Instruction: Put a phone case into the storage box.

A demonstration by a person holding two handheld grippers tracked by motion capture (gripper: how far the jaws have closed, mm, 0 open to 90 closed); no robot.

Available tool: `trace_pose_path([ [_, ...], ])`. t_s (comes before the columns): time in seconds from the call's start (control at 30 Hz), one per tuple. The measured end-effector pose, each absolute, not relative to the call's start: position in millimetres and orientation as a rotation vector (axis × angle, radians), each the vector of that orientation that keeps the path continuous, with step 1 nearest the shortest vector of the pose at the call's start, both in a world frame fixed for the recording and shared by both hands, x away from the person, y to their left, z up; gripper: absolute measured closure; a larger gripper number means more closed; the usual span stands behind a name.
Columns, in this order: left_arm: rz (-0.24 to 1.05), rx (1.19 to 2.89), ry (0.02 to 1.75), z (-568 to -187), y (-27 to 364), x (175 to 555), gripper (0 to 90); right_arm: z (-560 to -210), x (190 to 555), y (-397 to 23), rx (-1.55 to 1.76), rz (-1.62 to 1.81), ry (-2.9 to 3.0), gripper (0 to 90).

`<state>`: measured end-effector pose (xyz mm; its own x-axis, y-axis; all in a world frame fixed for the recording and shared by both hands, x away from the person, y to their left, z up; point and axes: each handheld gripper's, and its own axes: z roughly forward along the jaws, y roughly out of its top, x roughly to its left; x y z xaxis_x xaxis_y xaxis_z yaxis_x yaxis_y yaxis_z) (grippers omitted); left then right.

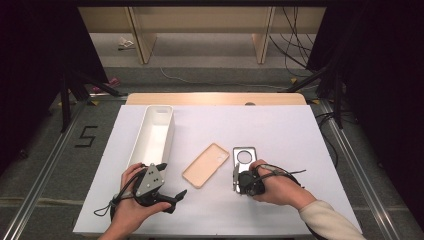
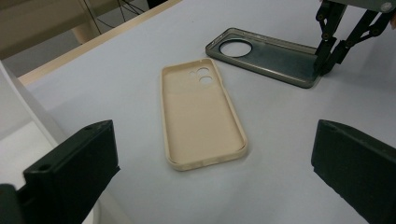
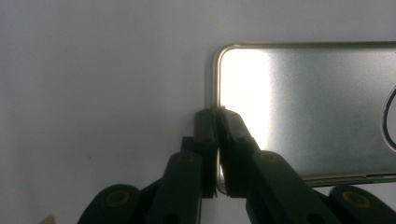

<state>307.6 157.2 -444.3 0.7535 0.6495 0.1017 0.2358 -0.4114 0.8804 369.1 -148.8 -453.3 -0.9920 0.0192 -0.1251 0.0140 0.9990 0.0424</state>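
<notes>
A beige phone case (image 1: pixel 206 165) (image 2: pixel 201 116) lies open side up in the middle of the white table. Just right of it lies a grey see-through phone case (image 1: pixel 244 157) (image 2: pixel 266 56) (image 3: pixel 317 107) with a round camera hole. My right gripper (image 1: pixel 235 182) (image 3: pixel 216 116) is shut on the near end wall of the grey case, one jaw inside and one outside. That same gripper (image 2: pixel 327 65) appears in the left gripper view, pinching the case's end. My left gripper (image 1: pixel 170 181) (image 2: pixel 214 127) hovers open at the front left, jaws wide apart and facing the beige case, holding nothing.
A long white bin (image 1: pixel 170 135) (image 2: pixel 14 116) stands at the left, just behind my left hand. The table's front edge (image 1: pixel 210 234) runs close under both hands. Beyond the far edge are wooden furniture legs and cables on the floor.
</notes>
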Motion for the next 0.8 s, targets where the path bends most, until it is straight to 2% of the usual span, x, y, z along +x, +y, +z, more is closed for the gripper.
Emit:
trace_pose_path([
  [0.8,0.539,1.987,0.671,-444.1,157.0,307.2,0.2,-451.1,367.8,-151.0,-0.016,0.077,2.996,88.6],
])
